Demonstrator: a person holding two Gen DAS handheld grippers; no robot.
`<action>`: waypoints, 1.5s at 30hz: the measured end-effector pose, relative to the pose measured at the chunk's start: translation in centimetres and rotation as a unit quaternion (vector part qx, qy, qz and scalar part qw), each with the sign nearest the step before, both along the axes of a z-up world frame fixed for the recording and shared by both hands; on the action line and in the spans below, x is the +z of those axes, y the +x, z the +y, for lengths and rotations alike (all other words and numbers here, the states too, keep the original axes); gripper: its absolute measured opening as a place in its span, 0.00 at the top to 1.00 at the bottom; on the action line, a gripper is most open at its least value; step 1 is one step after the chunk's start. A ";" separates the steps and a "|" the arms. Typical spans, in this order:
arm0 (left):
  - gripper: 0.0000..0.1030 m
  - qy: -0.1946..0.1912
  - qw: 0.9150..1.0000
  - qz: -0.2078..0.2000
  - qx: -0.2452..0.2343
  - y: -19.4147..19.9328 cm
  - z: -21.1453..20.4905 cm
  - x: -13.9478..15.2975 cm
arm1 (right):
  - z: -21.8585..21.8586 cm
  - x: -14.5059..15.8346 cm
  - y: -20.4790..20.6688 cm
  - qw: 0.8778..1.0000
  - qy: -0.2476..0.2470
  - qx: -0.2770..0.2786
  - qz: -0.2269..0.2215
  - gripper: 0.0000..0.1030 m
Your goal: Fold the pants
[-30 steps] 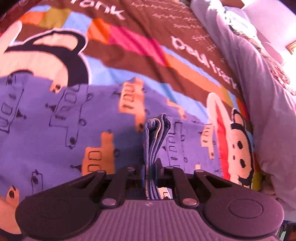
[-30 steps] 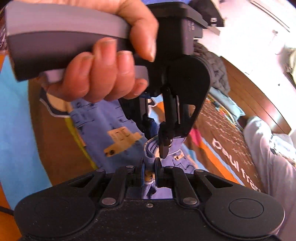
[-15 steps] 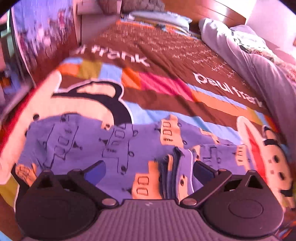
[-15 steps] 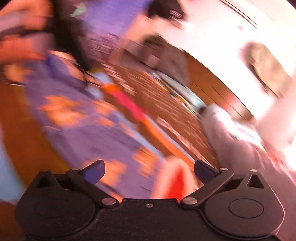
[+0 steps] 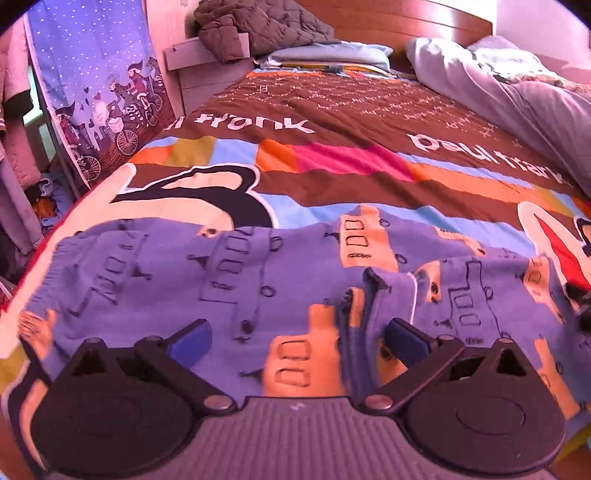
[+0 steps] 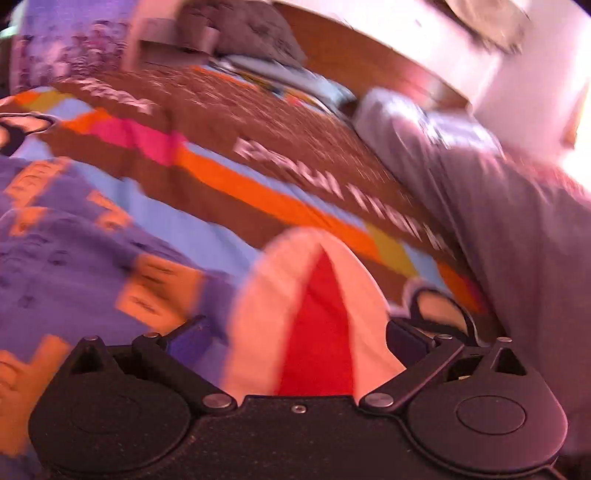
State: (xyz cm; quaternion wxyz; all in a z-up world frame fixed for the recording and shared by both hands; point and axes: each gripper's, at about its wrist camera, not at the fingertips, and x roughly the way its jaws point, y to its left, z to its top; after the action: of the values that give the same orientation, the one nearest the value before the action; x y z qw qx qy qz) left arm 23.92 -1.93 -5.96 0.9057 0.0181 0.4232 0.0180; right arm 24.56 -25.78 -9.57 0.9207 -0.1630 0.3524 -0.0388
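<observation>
The pants (image 5: 240, 280) are purple-blue with orange block prints and lie spread flat across the near part of the bed. A raised fold of their cloth (image 5: 373, 291) stands just ahead of the left gripper's right finger. My left gripper (image 5: 295, 338) hovers low over the pants, open, with nothing pinched. In the blurred right wrist view the pants (image 6: 74, 240) lie off to the left. My right gripper (image 6: 295, 339) hangs over a red and cream figure on the bedspread; its jaws stand wide and are closing a little, with nothing between them.
A brown and striped bedspread (image 5: 332, 177) covers the bed. A grey duvet (image 5: 517, 96) is bunched along the right side. A pillow (image 5: 332, 55) and a dark jacket (image 5: 258, 26) lie by the headboard. A printed cloth (image 5: 99, 92) hangs at the left.
Both grippers let go of the bunched pants fold and opened wide. The left one drew back and tipped up. The right one swung right, off the pants.
</observation>
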 end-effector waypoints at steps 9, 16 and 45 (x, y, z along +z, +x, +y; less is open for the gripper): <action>0.00 -0.006 0.999 0.009 -0.040 -6.1 2.5 0.5 | 2.8 2.9 -8.0 0.996 0.039 0.074 0.037 0.01; 0.00 -0.108 0.993 -0.054 -0.018 -9.4 8.8 3.8 | 6.6 5.9 -12.4 0.996 0.041 0.070 -0.035 0.01; 0.00 -0.369 0.899 -0.144 0.185 -8.1 29.6 1.3 | 33.9 5.5 -6.1 0.949 0.059 0.308 0.040 0.84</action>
State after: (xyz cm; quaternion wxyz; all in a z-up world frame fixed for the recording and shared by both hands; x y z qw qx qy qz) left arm 15.81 27.68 -4.66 0.8790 -0.3987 0.2597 0.0307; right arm 18.42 8.07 -4.08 0.8810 -0.2100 0.3237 0.2737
